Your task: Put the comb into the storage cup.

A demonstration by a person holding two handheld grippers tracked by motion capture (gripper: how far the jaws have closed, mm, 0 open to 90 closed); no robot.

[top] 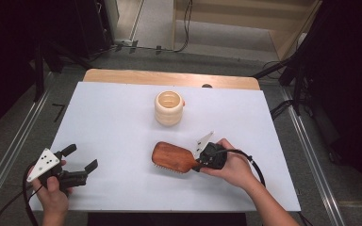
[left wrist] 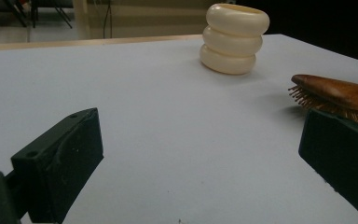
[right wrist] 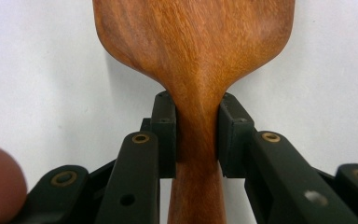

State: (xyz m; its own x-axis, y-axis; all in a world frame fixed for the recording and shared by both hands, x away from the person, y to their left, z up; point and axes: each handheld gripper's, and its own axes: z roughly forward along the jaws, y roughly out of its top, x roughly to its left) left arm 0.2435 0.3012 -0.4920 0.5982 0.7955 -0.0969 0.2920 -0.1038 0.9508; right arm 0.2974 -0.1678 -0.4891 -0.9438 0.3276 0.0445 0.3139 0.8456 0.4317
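A wooden hairbrush (top: 171,157) lies bristles down on the white table cover, right of centre. My right gripper (top: 199,164) is shut on its handle; in the right gripper view both pads (right wrist: 168,135) press the narrow neck of the hairbrush (right wrist: 196,51). My left gripper (top: 81,157) rests at the front left with its jaws wide apart and nothing between them. In the left gripper view the hairbrush (left wrist: 338,95) shows at the right, its bristles facing the table.
A cream ribbed cup (top: 169,108) stands behind the brush near the table's middle, and the cup (left wrist: 233,38) is far ahead in the left gripper view. The white cover (top: 113,132) ends at a wooden strip at the back. Dark stands and cables surround the table.
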